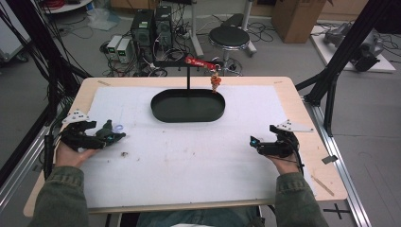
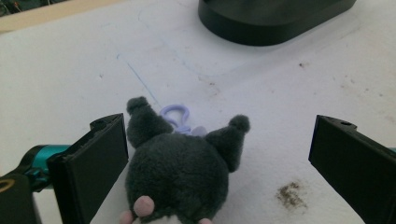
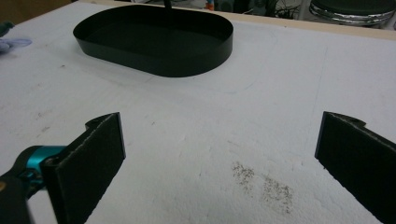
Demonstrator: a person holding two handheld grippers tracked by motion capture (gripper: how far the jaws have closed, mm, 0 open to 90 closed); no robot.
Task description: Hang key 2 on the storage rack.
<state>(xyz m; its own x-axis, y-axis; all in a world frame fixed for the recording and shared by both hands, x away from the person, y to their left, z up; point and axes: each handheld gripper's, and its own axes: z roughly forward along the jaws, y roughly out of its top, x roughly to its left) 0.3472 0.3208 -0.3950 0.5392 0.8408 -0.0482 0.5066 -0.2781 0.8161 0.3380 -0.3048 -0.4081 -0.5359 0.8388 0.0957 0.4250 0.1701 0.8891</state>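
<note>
A dark grey plush toy with two ears and a purple clip loop lies on the white mat. It rests between the wide-apart jaws of my left gripper, close against the left jaw. In the high view the plush toy and left gripper are at the mat's left side. My right gripper hovers at the right, open with only bare mat between its jaws. A black oval tray sits at the far middle. Behind it a black post carries a red arm with a small orange charm hanging from it.
The white mat covers most of the wooden table. Small dirt specks mark it near the left gripper. A stool, computers and cables stand on the floor beyond the table. Black frame struts rise at both sides.
</note>
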